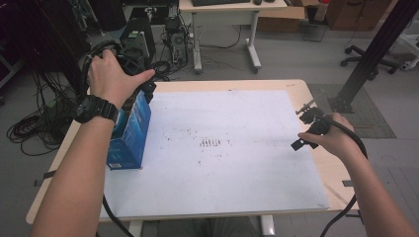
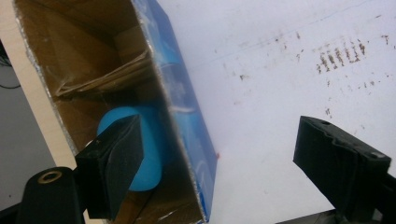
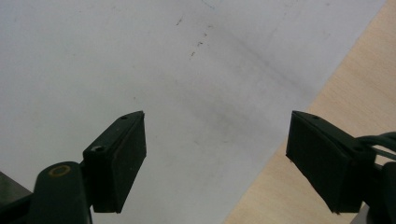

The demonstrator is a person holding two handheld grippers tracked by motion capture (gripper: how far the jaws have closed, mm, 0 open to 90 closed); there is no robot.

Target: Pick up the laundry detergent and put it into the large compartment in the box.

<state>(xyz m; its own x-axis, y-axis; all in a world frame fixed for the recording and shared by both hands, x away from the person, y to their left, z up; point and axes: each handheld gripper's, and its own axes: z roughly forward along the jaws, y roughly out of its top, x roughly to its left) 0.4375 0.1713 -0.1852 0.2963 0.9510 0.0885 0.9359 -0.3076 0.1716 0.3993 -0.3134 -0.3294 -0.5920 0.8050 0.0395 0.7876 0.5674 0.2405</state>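
Tongs [image 2: 215,154] astride blue box [image 2: 187,116] wall — open.

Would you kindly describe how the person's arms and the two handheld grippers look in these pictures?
Both forearms are bare, with no sleeves. The left wrist wears a black digital watch. The left gripper and right gripper are black, each with two flat, wedge-shaped jaws carrying small screw holes and a brass-coloured ring at one jaw's base. A thick black cable trails from the right gripper.

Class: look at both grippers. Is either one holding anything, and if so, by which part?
Neither. The left gripper is open astride the blue box side wall, one jaw inside; the right gripper is open over the white sheet.
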